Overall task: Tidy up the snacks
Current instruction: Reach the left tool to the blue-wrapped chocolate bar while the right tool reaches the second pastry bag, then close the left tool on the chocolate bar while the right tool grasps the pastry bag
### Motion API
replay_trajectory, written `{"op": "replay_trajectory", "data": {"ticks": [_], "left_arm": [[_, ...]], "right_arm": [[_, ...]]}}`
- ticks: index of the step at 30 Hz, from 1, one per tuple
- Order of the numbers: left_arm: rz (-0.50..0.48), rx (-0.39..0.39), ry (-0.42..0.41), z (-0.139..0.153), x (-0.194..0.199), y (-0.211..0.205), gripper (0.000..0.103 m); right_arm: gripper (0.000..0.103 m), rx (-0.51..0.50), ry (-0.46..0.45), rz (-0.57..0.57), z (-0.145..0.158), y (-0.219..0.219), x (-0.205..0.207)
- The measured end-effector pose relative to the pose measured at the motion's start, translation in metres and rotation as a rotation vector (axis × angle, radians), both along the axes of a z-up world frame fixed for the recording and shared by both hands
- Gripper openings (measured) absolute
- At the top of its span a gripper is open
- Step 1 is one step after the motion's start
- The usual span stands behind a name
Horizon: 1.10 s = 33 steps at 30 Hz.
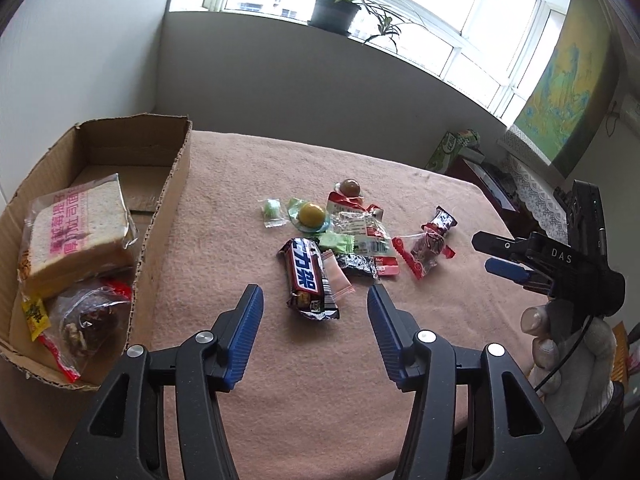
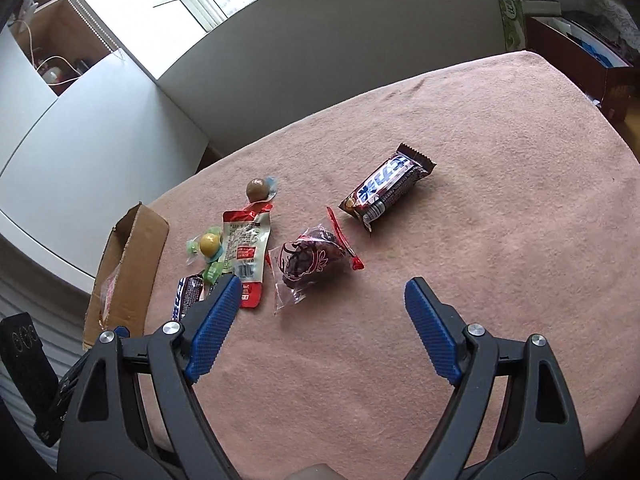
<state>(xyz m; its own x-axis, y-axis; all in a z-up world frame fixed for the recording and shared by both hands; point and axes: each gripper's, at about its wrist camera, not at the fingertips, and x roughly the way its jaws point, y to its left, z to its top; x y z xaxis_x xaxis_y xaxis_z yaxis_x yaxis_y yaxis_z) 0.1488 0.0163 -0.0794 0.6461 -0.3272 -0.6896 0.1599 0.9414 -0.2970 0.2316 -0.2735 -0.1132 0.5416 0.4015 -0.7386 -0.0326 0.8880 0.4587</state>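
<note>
Counted on the counter [image 2: 480, 280]: two chocolate bars [image 2: 386, 190] [image 1: 308, 280]; two round wrapped balls, one brown [image 2: 257, 189], one yellow [image 2: 210, 243]; one clear bag of dark fruit [image 2: 308, 262]; one red-and-white sachet [image 2: 244, 250]. One cardboard box [image 1: 160, 232], holding one wrapped sandwich [image 1: 78, 232].

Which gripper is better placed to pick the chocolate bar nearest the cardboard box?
Left. The left gripper has open jaws framing that chocolate bar, beside the cardboard box.
</note>
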Motion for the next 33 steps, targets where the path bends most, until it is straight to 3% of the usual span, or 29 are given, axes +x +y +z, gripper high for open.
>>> {"op": "replay_trajectory", "data": {"ticks": [8,17,27,29,33], "left_arm": [[-0.007,0.031,0.034,-0.013,0.016,-0.009,0.053],[-0.012,0.050,0.068,-0.022,0.031,-0.011,0.054],[-0.011,0.052,0.100,-0.029,0.042,-0.007,0.053],[-0.015,0.054,0.108,-0.031,0.044,-0.008,0.049],[-0.023,0.058,0.128,-0.036,0.045,-0.009,0.029]], "right_arm": [[0.086,0.046,0.055,0.022,-0.011,0.020,0.022],[0.086,-0.006,0.080,0.065,-0.019,0.050,0.045],[0.062,-0.182,0.042,0.112,-0.026,0.070,0.043],[0.057,-0.193,0.035,0.122,-0.026,0.069,0.041],[0.054,-0.181,0.028,0.128,-0.026,0.064,0.037]]}}
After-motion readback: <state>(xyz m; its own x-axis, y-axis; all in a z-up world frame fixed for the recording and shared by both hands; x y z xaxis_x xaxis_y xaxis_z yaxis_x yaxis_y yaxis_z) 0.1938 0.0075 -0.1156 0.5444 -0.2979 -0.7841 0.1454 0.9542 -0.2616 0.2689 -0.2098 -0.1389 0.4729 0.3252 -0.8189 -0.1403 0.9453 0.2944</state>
